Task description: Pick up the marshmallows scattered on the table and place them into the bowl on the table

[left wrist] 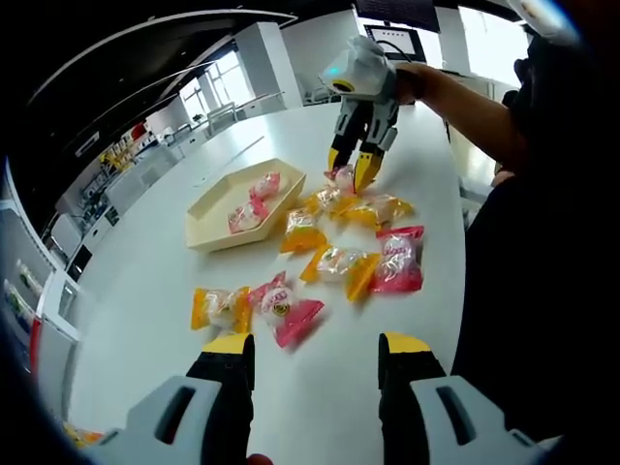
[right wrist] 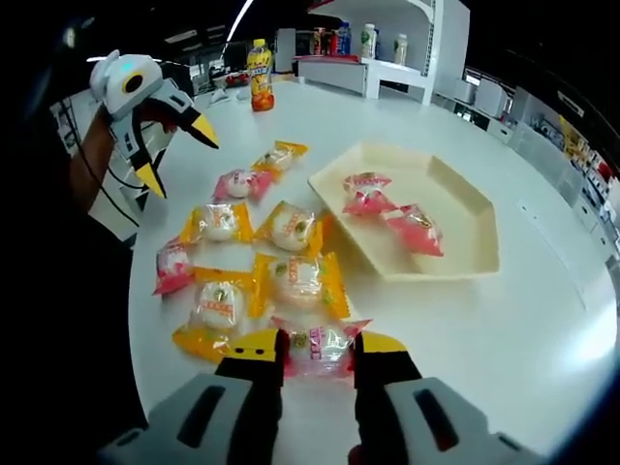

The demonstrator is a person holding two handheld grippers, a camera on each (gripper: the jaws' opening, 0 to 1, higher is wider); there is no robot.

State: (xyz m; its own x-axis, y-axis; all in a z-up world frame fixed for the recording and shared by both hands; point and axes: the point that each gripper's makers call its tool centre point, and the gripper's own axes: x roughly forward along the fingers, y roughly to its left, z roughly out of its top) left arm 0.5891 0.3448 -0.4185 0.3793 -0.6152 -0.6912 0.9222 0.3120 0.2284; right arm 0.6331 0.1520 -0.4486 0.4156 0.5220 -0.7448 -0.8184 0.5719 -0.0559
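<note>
- A pink marshmallow packet (right wrist: 318,346) is gripped between the right gripper's (right wrist: 316,351) jaws.
- The left gripper's (left wrist: 315,351) jaws are held wide apart, empty.
- Two pink packets (right wrist: 392,211) are seen in the bowl (right wrist: 475,254).

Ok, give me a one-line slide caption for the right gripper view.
Right tool closing on a pink-wrapped marshmallow beside the cream tray-like bowl, which already holds two pink packets.

Marshmallows (right wrist: 294,281): pink and yellow wrappers. Bowl (right wrist: 465,208) cream. Table (right wrist: 484,329) white. Bottle (right wrist: 259,63) orange.
</note>
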